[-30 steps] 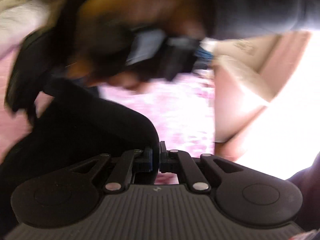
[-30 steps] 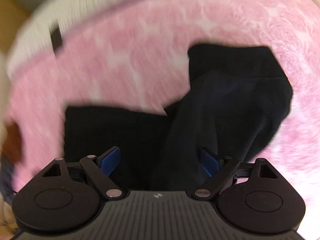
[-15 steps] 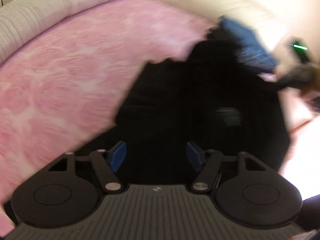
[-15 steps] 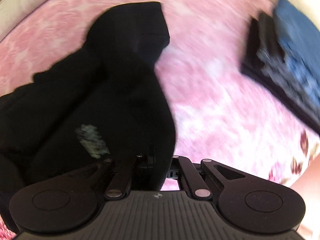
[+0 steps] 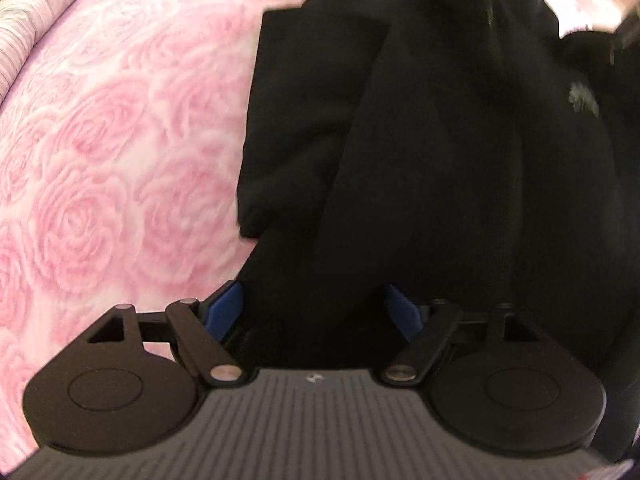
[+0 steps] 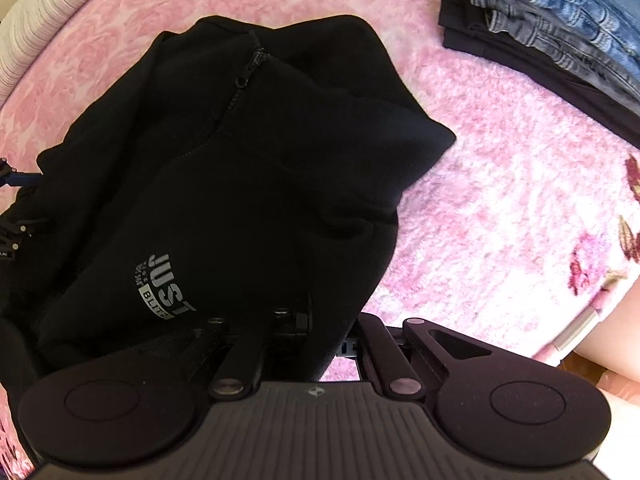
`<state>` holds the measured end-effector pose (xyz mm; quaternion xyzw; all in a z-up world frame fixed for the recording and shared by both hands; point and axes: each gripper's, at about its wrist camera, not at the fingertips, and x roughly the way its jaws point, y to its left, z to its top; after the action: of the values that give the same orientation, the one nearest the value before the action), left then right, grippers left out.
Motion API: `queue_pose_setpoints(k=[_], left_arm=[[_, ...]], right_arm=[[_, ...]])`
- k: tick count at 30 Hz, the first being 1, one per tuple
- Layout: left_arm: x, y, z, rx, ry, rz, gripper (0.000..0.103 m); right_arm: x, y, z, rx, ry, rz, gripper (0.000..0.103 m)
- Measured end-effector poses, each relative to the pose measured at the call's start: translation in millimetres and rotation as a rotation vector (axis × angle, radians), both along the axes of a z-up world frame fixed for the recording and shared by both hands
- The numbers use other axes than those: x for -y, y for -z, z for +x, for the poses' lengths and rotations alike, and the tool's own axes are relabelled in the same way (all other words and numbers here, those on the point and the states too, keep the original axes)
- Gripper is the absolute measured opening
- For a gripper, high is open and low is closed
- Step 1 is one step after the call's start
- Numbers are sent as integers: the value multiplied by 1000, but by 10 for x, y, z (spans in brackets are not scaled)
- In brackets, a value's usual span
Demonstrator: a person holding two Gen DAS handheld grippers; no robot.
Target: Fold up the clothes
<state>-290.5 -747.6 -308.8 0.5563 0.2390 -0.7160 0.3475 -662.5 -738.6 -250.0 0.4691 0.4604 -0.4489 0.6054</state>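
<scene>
Right tongs [image 6: 326, 334] half-buried in hoodie [image 6: 240, 168]

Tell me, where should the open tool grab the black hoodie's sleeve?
Probably at the cuff end of the sleeve, coming from the pink blanket side. There the sleeve lies flat with a free edge showing, so the left tool, open now, could slide its fingers around it. The right tool is shut on the black hoodie.
</scene>
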Motion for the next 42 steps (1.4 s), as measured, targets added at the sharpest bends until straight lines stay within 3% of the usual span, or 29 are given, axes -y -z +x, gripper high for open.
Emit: queue_pose_setpoints(k=[3, 5, 8, 10, 14, 17, 22, 25, 28, 32, 34, 35, 37, 39, 41, 42], left_arm=[[-66, 88, 26, 19, 36, 33, 59], [-56, 44, 57, 16, -17, 23, 21], [-194, -122, 123, 24, -41, -45, 12], [-337, -317, 230, 18, -89, -114, 12], [-658, -817, 628, 17, -276, -227, 11], [-1030, -1234, 1087, 40, -450, -280, 12], [-1846, -1784, 1842, 123, -755, -342, 12], [-2152, -1888, 2111, 178, -900, -371, 12], [-2188, -1651, 2369, 149, -1035, -318, 15], [-2237, -1346, 2702, 109, -1211, -248, 17], [-2374, -1375, 2707, 110, -1232, -264, 21], [-2482, -1401, 2699, 118, -1237, -272, 29], [-2689, -1416, 2710, 125, -1215, -280, 30], [-2881, -1393, 2645, 30, -1161, -263, 36], [-2983, -1252, 2516, -67, -1087, -202, 56], [-2993, -1139, 2443, -85, -1047, -169, 60]], right_arm=[[51, -8, 40, 20, -4, -10, 1], [87, -37, 76, 31, -10, -23, 1], [146, -124, 166, 40, -33, -52, 1], [186, -247, 277, 42, -75, -94, 1], [303, -568, 557, 80, -144, -180, 1], [432, -815, 841, 140, -190, -238, 1], [804, -1174, 1671, 272, -345, -354, 0], [990, -1286, 2388, 341, -502, -416, 0], [1170, -1170, 2971, 391, -635, -433, 0], [1172, -944, 3377, 328, -604, -370, 13], [973, -885, 3374, 299, -568, -389, 48], [857, -901, 3338, 281, -556, -411, 56], [625, -868, 3312, 266, -536, -409, 60], [431, -783, 3119, 271, -484, -338, 60], [194, -657, 2947, 272, -444, -256, 60], [76, -594, 2863, 272, -423, -216, 60]])
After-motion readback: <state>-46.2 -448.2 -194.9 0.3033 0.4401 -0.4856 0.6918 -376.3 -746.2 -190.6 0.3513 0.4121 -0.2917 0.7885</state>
